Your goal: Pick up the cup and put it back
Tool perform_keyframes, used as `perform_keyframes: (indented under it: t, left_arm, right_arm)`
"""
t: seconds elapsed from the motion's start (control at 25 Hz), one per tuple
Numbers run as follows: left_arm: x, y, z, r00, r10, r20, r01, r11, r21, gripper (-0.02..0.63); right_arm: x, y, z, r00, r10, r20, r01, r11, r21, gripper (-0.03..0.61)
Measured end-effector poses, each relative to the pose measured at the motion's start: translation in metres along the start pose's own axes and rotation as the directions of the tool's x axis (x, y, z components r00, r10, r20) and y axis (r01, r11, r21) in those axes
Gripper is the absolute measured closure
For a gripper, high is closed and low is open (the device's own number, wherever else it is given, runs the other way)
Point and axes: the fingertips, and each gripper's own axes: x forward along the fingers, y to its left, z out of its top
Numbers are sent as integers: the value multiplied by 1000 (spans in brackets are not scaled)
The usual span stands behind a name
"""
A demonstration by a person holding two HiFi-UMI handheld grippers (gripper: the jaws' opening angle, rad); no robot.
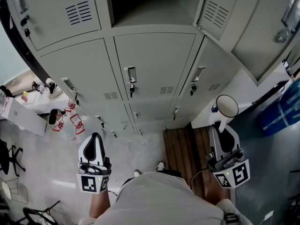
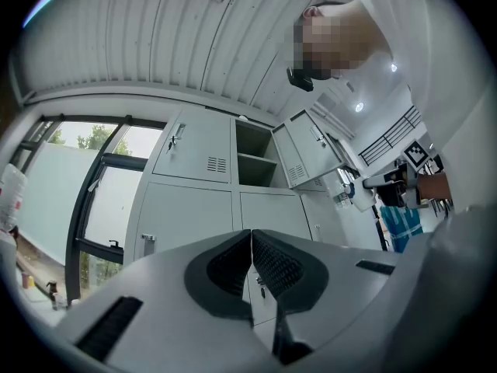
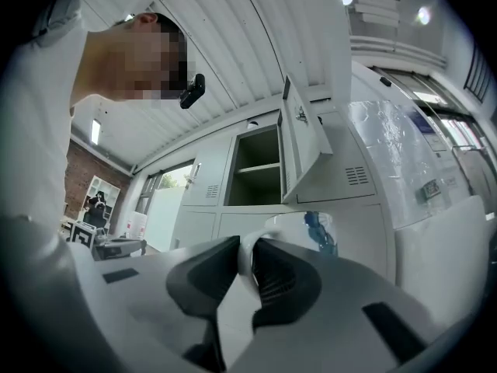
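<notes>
1. The right tongs (image 3: 246, 247) are grasping the cup (image 1: 227, 106). One jaw sits inside the rim and the other outside, pinching the thin wall between the pads.
2. The left tongs (image 2: 251, 242) are clenched on nothing. The ribbed pads meet along their full length, and I hold these tongs low, well apart from the cup.
3. Cup location: in the air, carried only by my right tongs and resting on nothing. It is in front of the locker bank (image 1: 154, 64), below the level of the compartment that stands uncovered, mouth upward.
4. Handling judgement: the cup is white with a blue print on its side.
   - It looks light, stiff and smooth-walled. I cannot tell the material.
   - A one-sided rim pinch lets such a cup swing or slip, so I judge that firm pressure and a level carry are required.
   - The wall just under the rim is the workable hold.
5. Ahead is the compartment (image 3: 260, 148), with its door (image 3: 307, 142) swung out at its right edge. One shelf (image 3: 258, 167) divides the interior. I judge this shelf to be the likely return place.
6. Count: one cup, two tongs, one uncovered compartment, one shelf and one swung door. The other locker doors in view are all closed.
</notes>
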Motion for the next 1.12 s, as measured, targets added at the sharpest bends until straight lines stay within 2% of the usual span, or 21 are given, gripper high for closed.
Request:
perform_keyframes:
  t: [0.16, 0.48, 0.72, 0.84, 1.12]
  left_arm:
    - [-2, -3, 1, 1000, 4, -1, -4, 1000, -1, 589]
    - [-13, -2, 1, 1000, 22, -8, -22, 1000, 3, 589]
    - [-17, -2, -1, 999, 35, -11, -35, 999, -13, 589]
    - [-17, -5, 2, 999, 33, 10, -32, 999, -30, 589]
    - [-15, -11, 7, 999, 32, 25, -31, 999, -36, 589]
  right_arm:
    - [17, 6, 18, 997, 64, 33, -63, 998, -21, 522]
    - [68, 19, 31, 979, 189, 74, -190, 982, 7, 522]
    - [126, 28, 83, 945, 297, 137, -295, 955, -35, 520]
    - [154, 32, 106, 932, 330, 150, -320, 943, -88, 520]
    - [218, 34, 126, 921, 352, 165, -339, 935, -100, 520]
